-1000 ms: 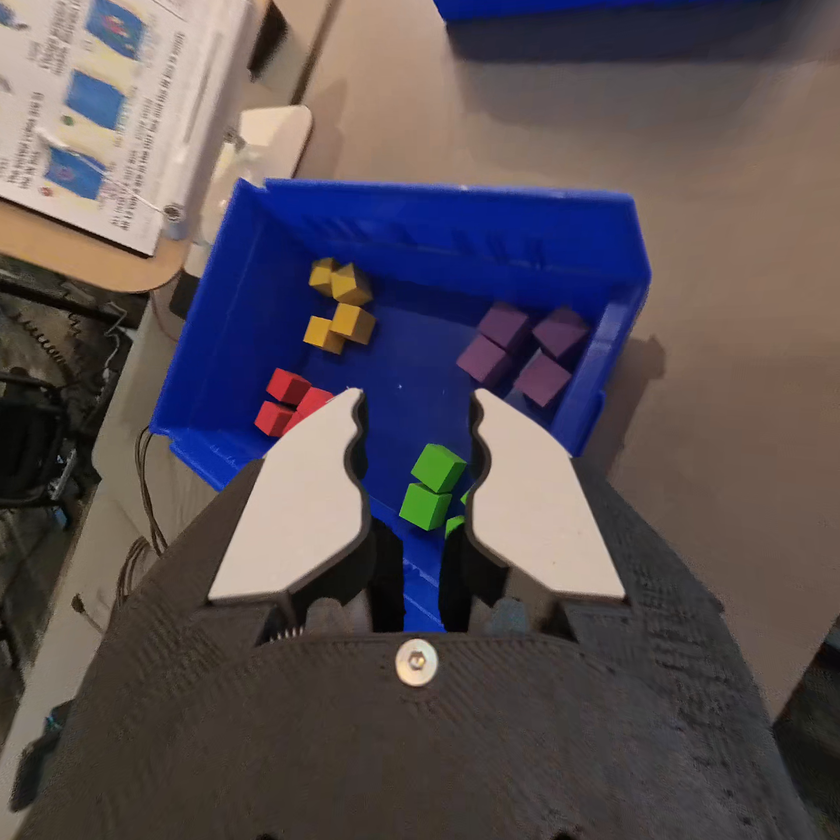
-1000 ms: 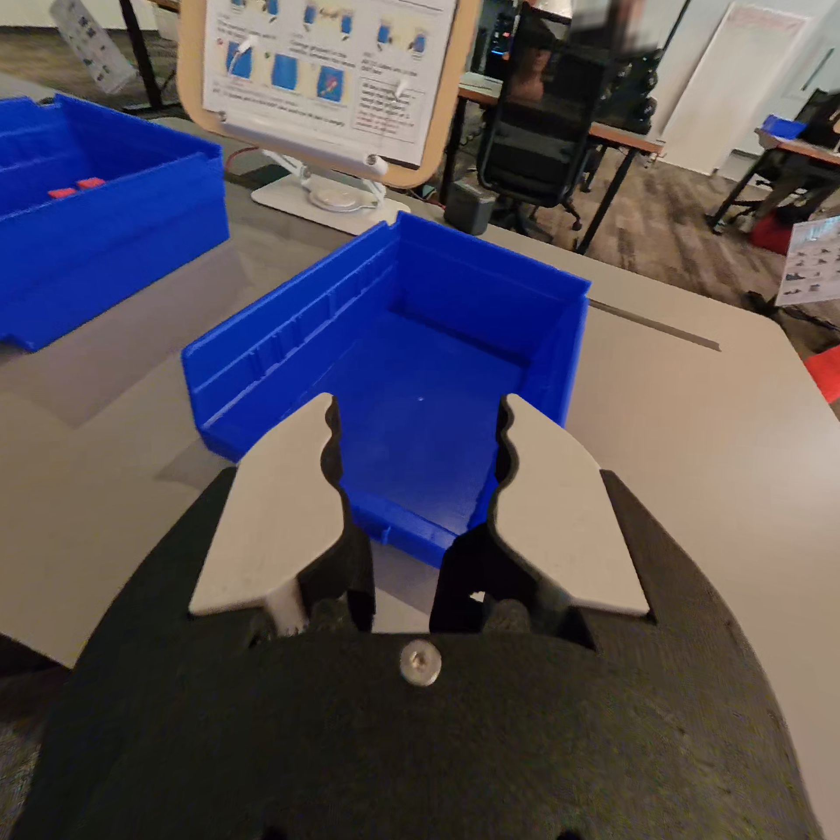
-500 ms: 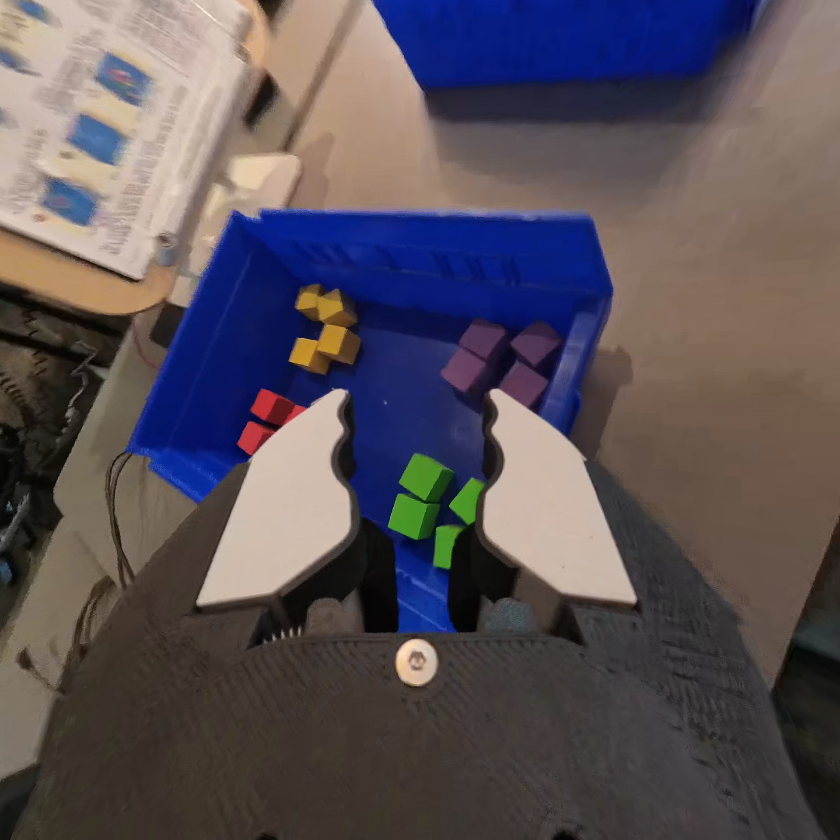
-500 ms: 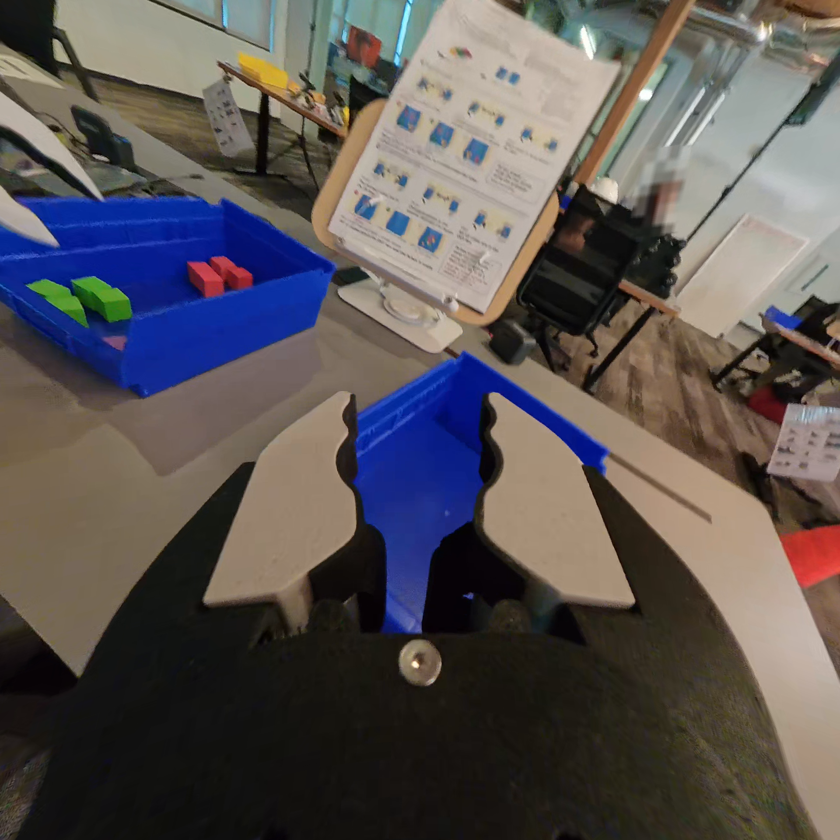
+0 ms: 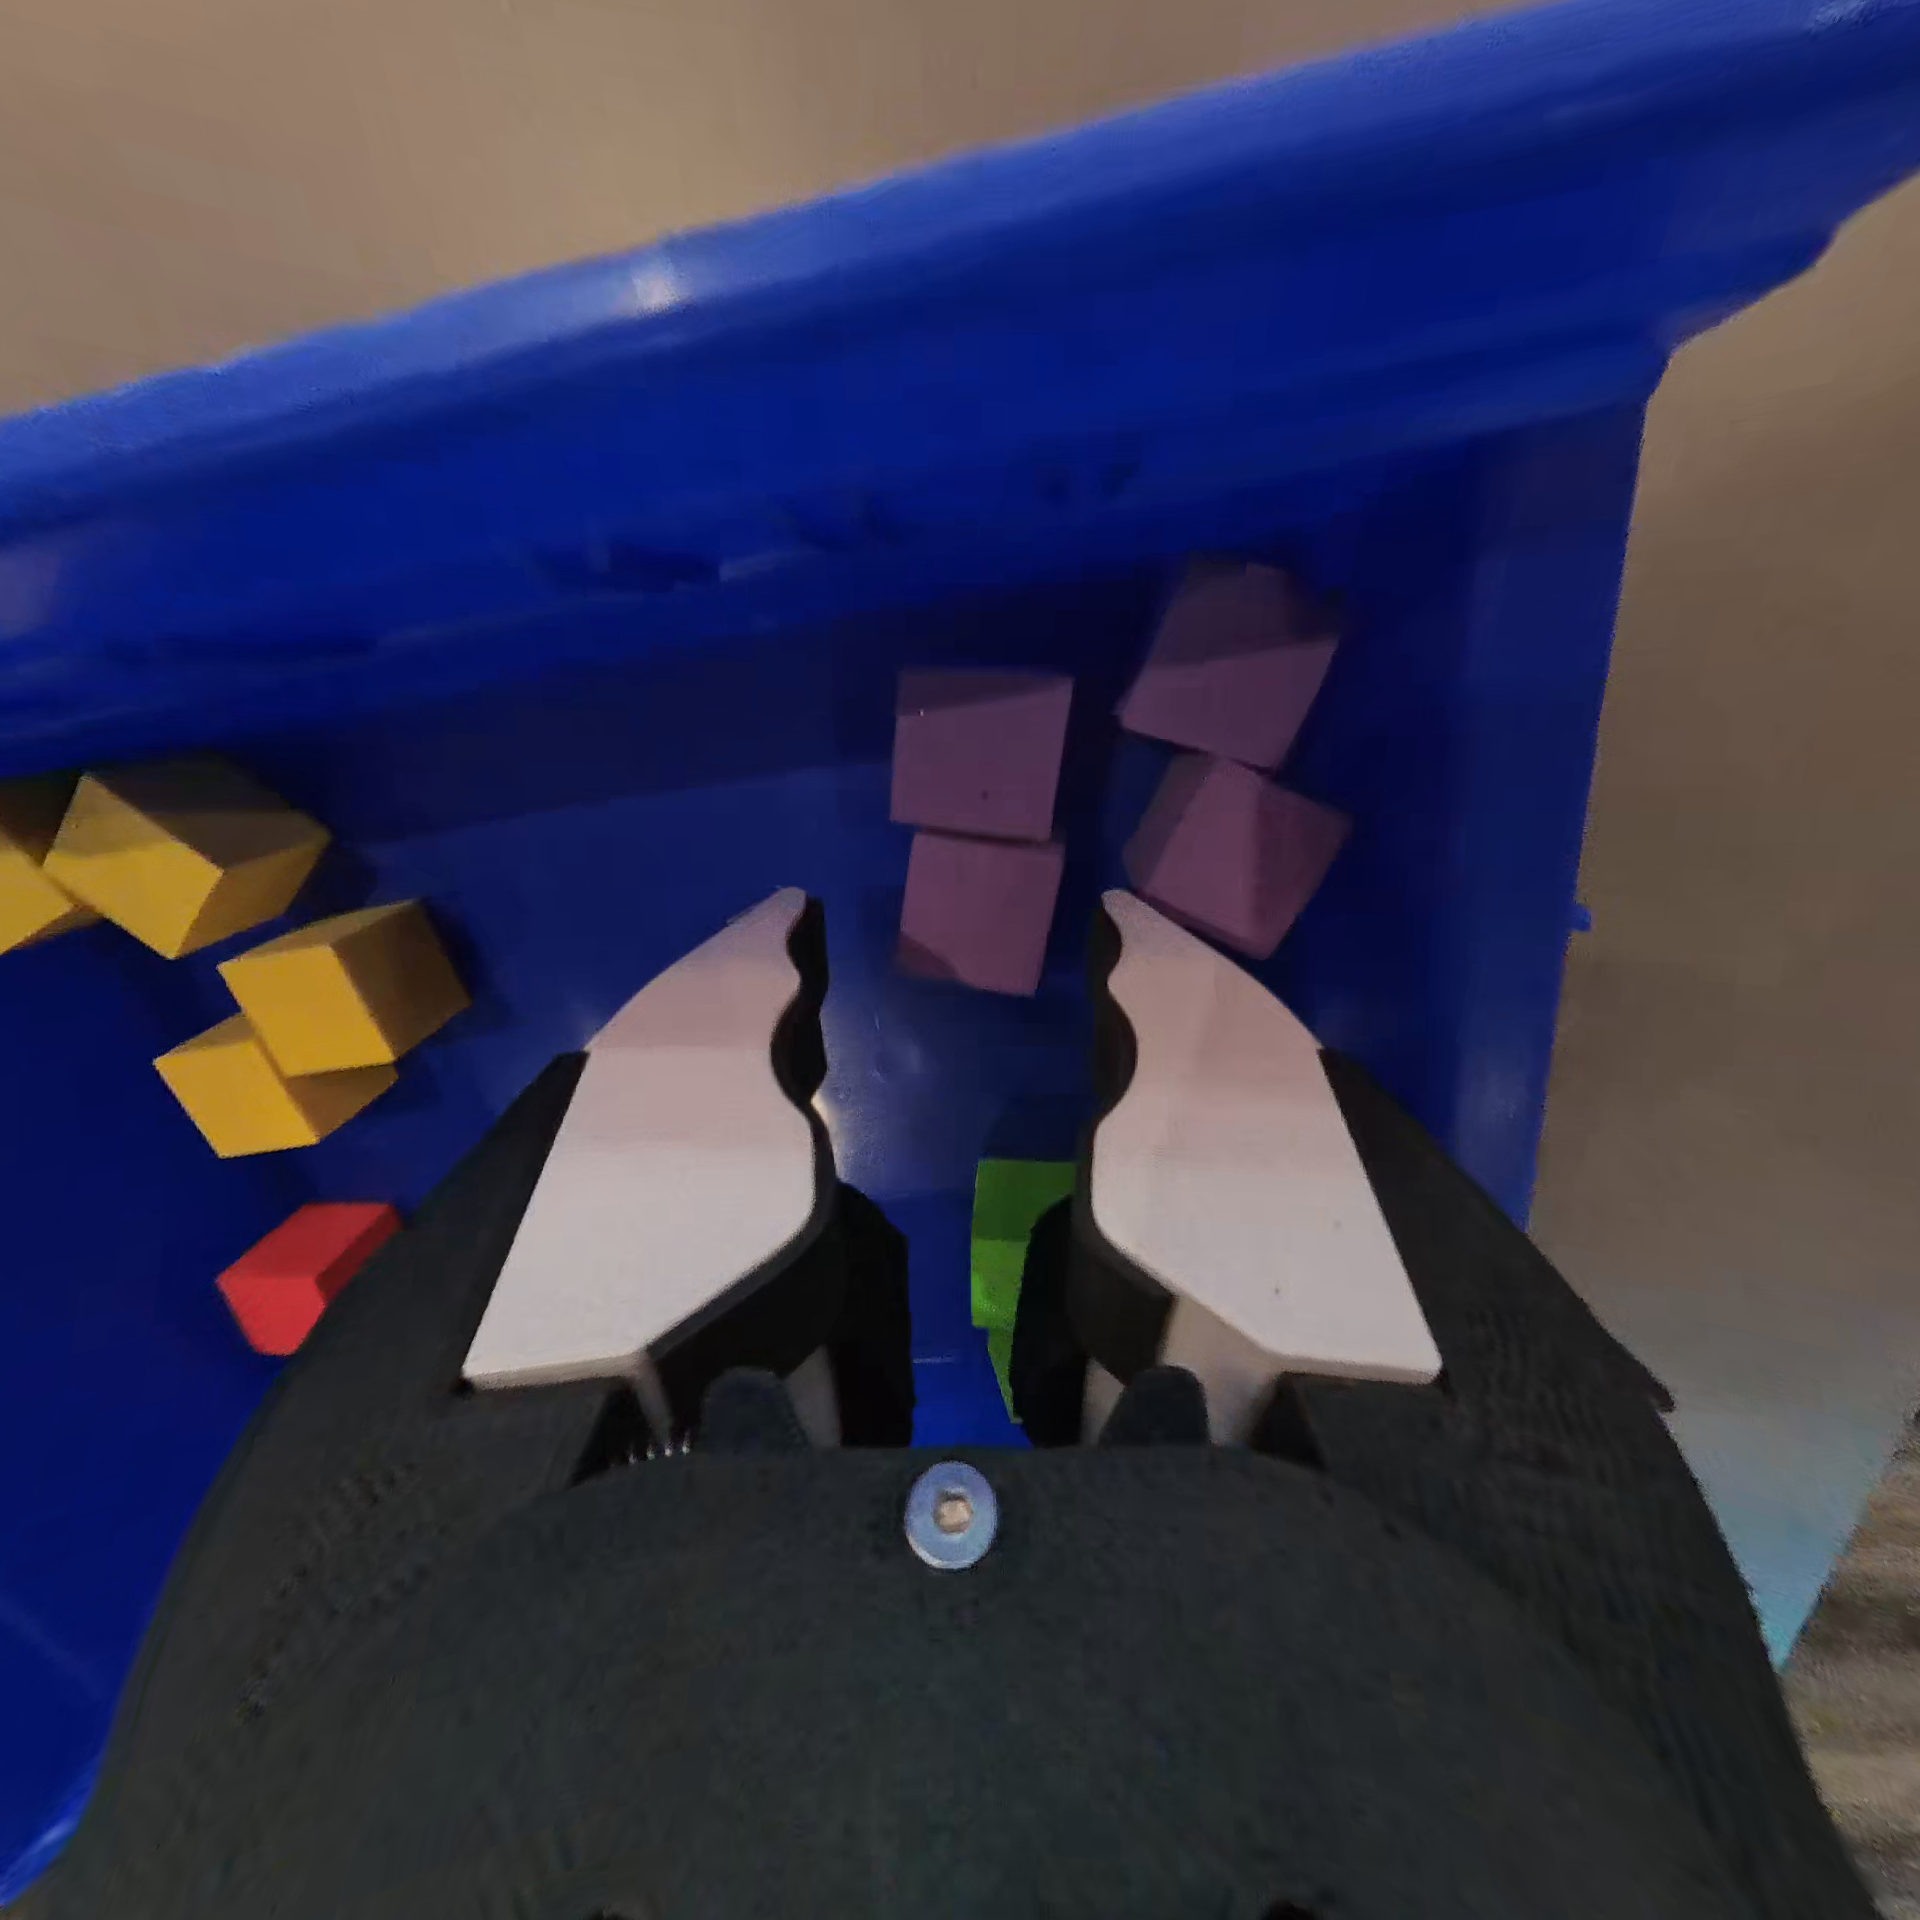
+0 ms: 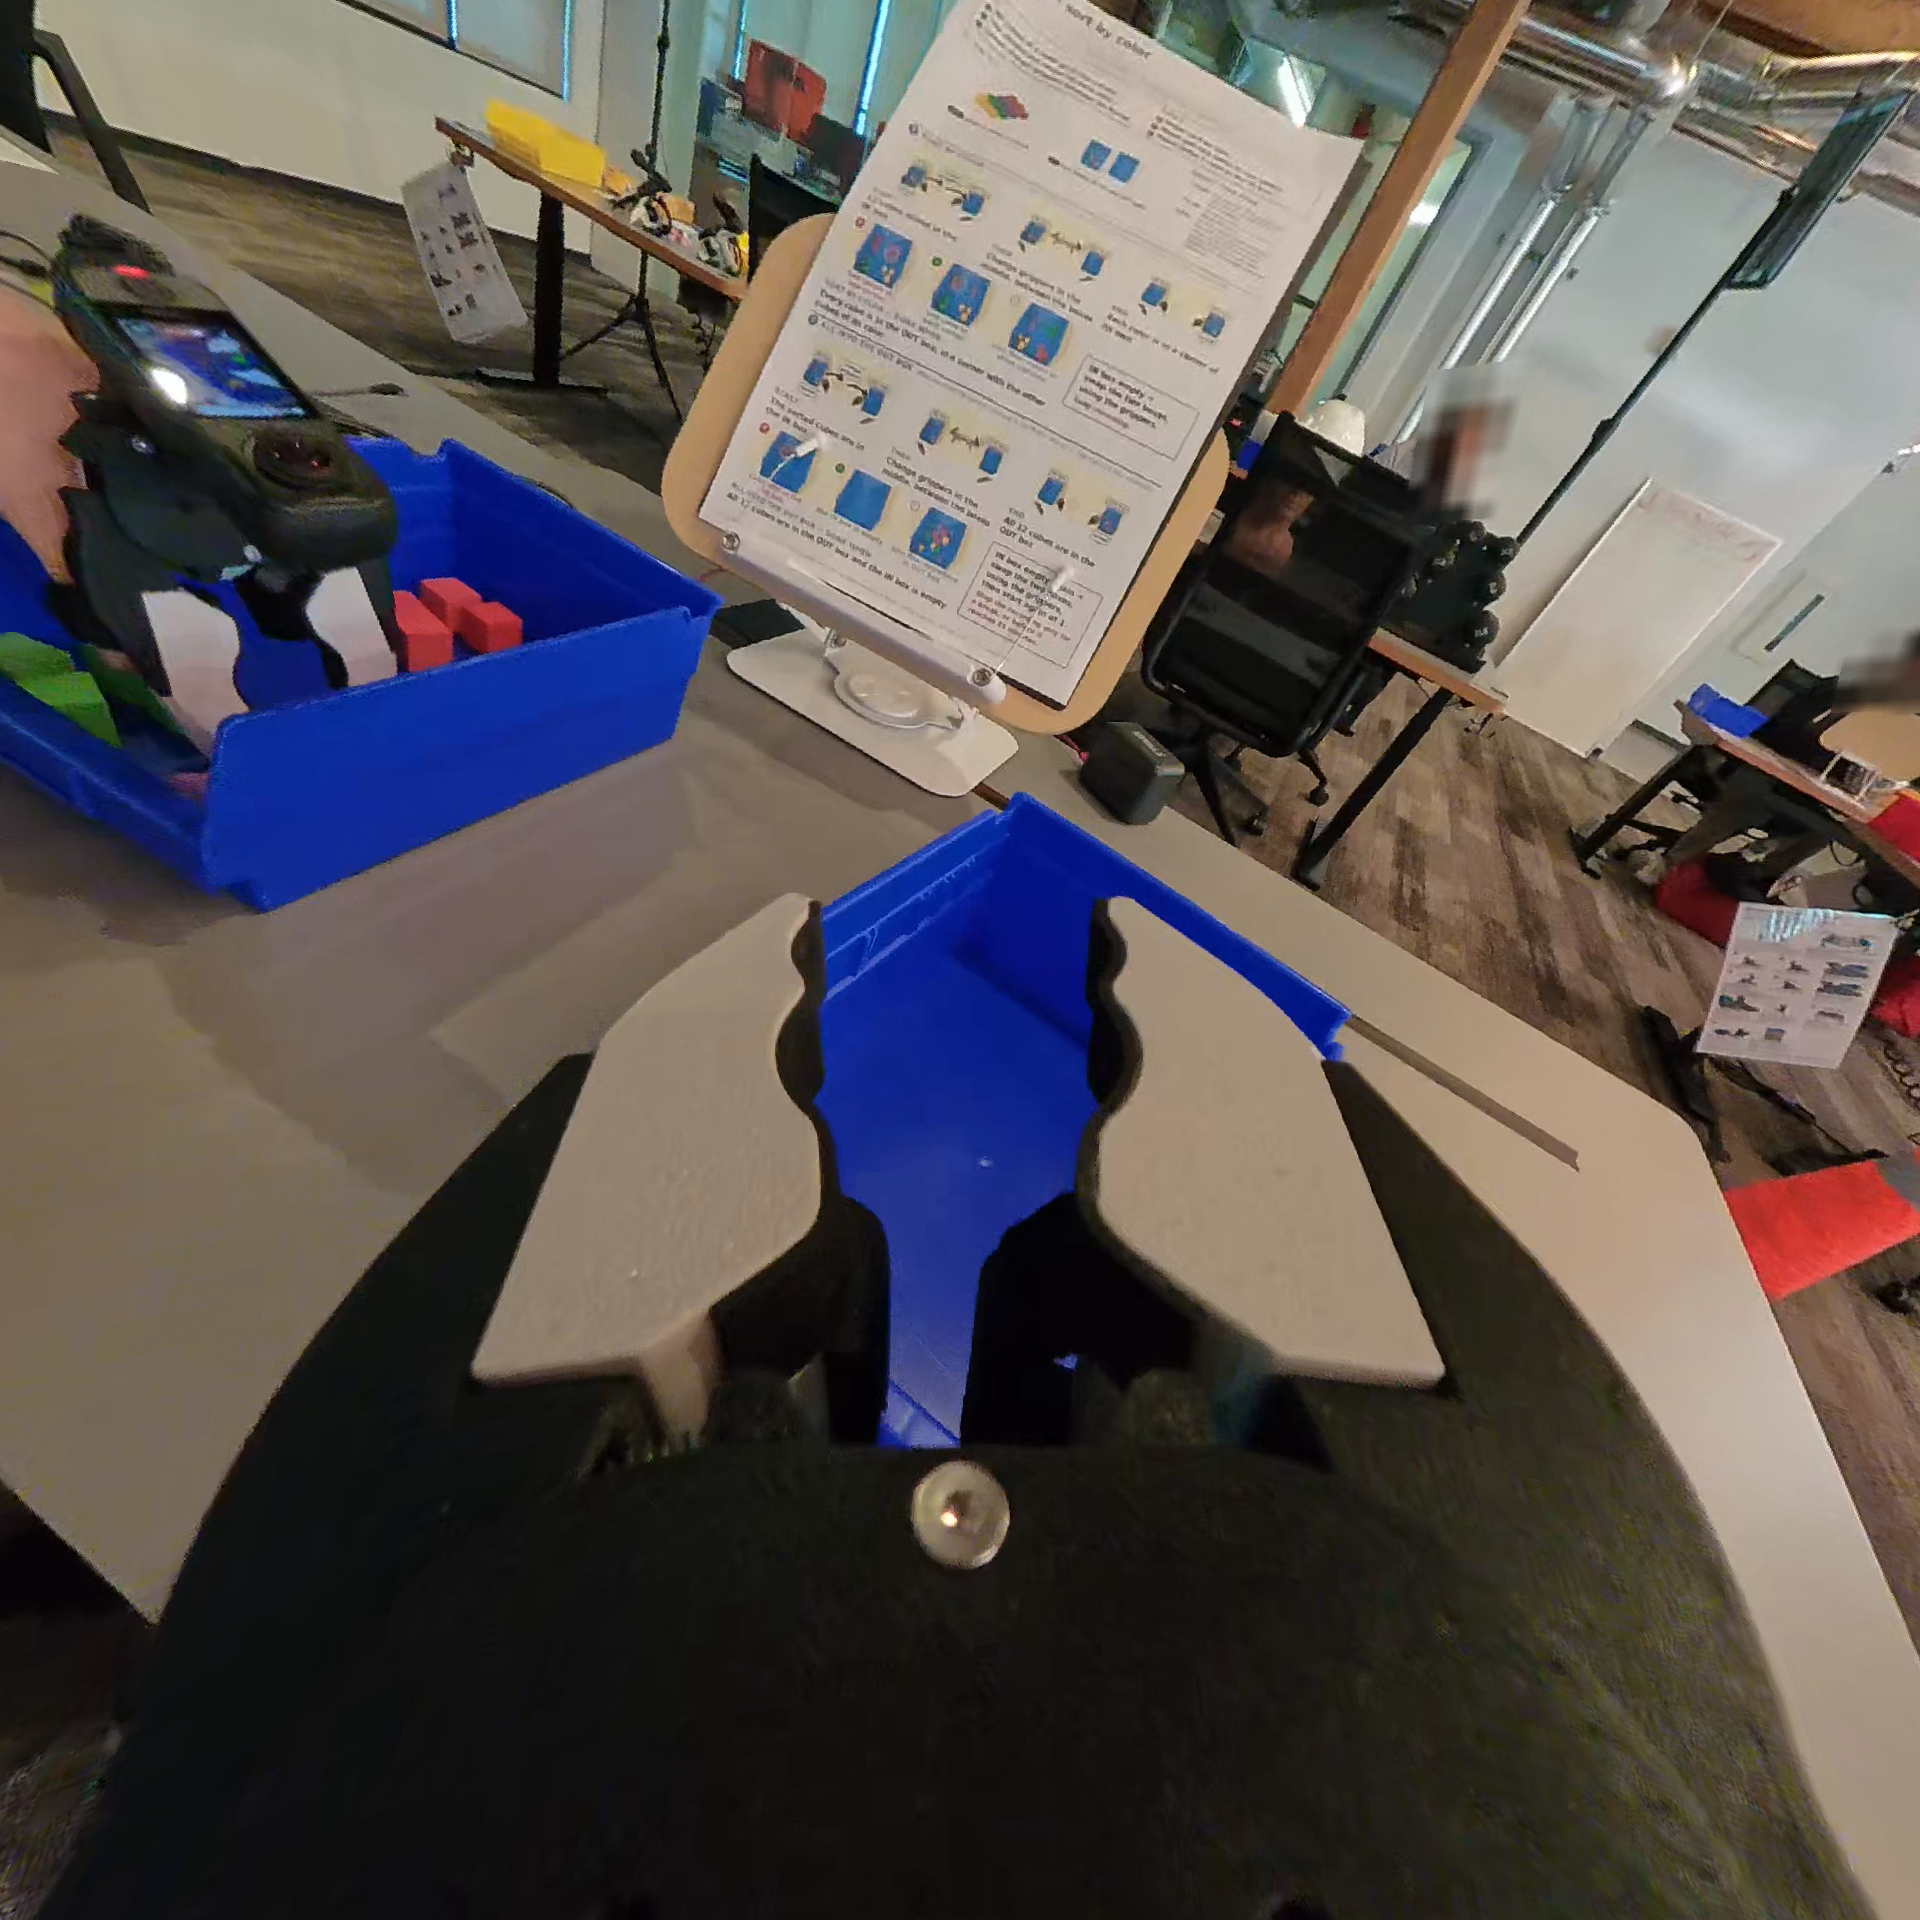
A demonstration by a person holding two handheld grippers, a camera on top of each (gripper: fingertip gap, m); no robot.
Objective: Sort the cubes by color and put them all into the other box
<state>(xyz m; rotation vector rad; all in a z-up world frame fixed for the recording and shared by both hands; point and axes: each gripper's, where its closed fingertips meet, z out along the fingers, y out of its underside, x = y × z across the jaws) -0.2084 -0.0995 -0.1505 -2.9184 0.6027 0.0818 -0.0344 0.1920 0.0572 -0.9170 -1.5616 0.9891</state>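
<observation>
My left gripper (image 5: 954, 914) is open and low inside a blue bin (image 5: 831, 416), its fingertips on either side of the nearest of several purple cubes (image 5: 977, 909), not closed on it. Yellow cubes (image 5: 332, 987) lie to the left, a red cube (image 5: 301, 1273) at lower left, and a green cube (image 5: 1013, 1247) sits under the fingers. My right gripper (image 6: 954, 920) is open and empty above a second, empty blue bin (image 6: 956, 1091). The right wrist view also shows the left gripper (image 6: 239, 665) inside the first bin (image 6: 416, 748), with red cubes (image 6: 457, 623) and green cubes (image 6: 52, 686).
Both bins stand on a grey table (image 6: 312, 1039). A printed sheet on a wooden stand (image 6: 987, 395) stands at the table's far edge between them. A black office chair (image 6: 1278, 623) and other desks are behind. A hand (image 6: 31, 416) holds the left gripper.
My left gripper has dropped down into the bin and moved right toward the purple cubes, staying open. My right gripper has pulled back and tilted up over the empty bin.
</observation>
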